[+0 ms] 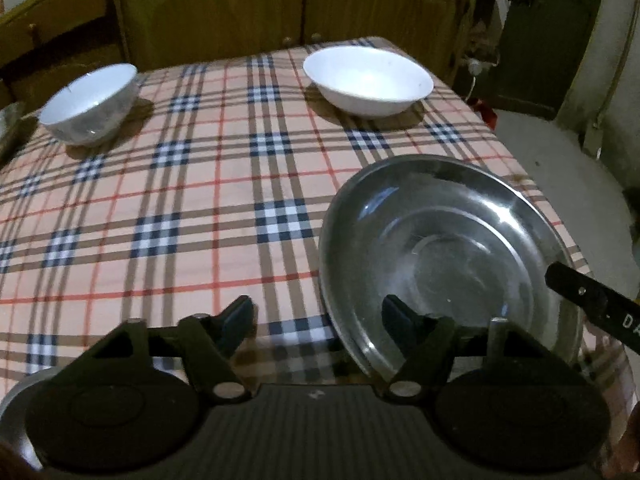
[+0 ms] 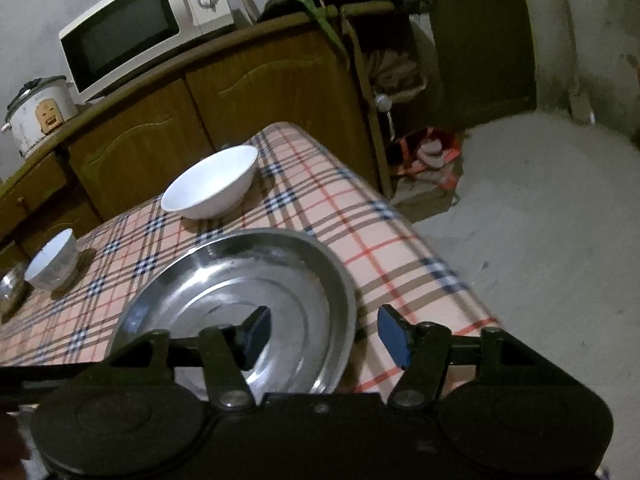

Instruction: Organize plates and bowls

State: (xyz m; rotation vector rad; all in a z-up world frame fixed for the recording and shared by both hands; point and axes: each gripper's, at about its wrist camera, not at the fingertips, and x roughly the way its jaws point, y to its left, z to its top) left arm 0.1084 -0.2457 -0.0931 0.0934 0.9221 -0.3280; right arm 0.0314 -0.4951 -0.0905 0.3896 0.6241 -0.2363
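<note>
A steel plate point(image 1: 444, 248) lies on the checked tablecloth point(image 1: 192, 208) at the near right. My left gripper point(image 1: 316, 320) is open, straddling the plate's left rim, with its right finger over the plate. My right gripper point(image 2: 324, 332) is open, straddling the right rim of the same plate point(image 2: 240, 300); one of its fingers point(image 1: 580, 292) shows in the left wrist view. A wide white bowl point(image 1: 368, 80) stands at the far right, also visible in the right wrist view point(image 2: 210, 182). A smaller white bowl point(image 1: 88, 104) stands at the far left, also visible in the right wrist view point(image 2: 52, 264).
Wooden cabinets point(image 2: 248, 92) run behind the table, with a microwave point(image 2: 136, 28) and a rice cooker point(image 2: 38, 112) on top. A metal rim point(image 1: 16, 404) shows at the lower left. The table's right edge drops to a concrete floor point(image 2: 540, 220) with a red bag point(image 2: 428, 152).
</note>
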